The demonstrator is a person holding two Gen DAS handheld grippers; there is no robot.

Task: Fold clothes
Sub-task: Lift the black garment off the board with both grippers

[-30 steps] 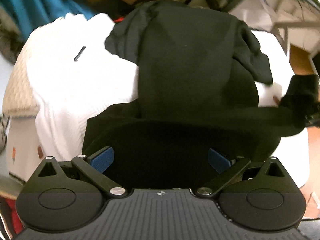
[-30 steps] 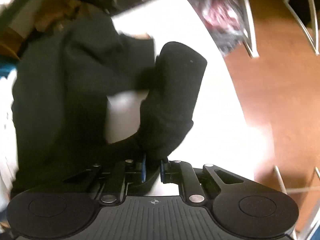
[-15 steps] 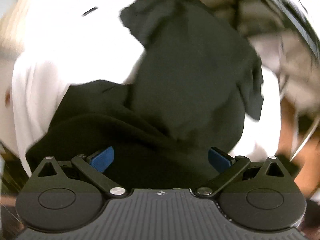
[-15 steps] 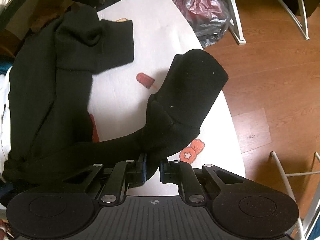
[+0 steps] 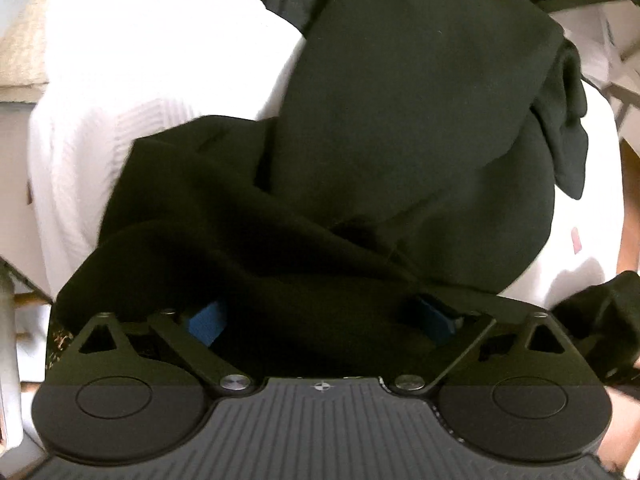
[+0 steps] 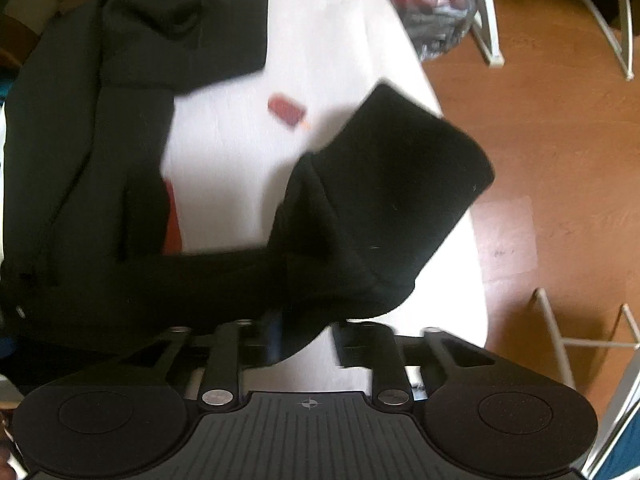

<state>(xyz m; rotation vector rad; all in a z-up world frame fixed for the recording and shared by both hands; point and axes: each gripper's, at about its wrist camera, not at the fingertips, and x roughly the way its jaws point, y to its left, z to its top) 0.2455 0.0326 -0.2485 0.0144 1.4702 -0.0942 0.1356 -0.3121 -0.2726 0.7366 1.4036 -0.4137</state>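
My black sweater [image 5: 400,120] lies spread out and wrinkly on the white table [image 6: 328,40]. One sleeve [image 6: 384,208] is bent and bunched near the table's edge.

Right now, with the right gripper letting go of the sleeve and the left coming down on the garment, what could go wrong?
1. The right gripper is opening with the black sleeve between its jaws; the cuff lies near the table edge and may slide off.
2. The left gripper is closing over bunched black garment; it may pinch several layers.
3. The white garment lies underneath and could drag along.
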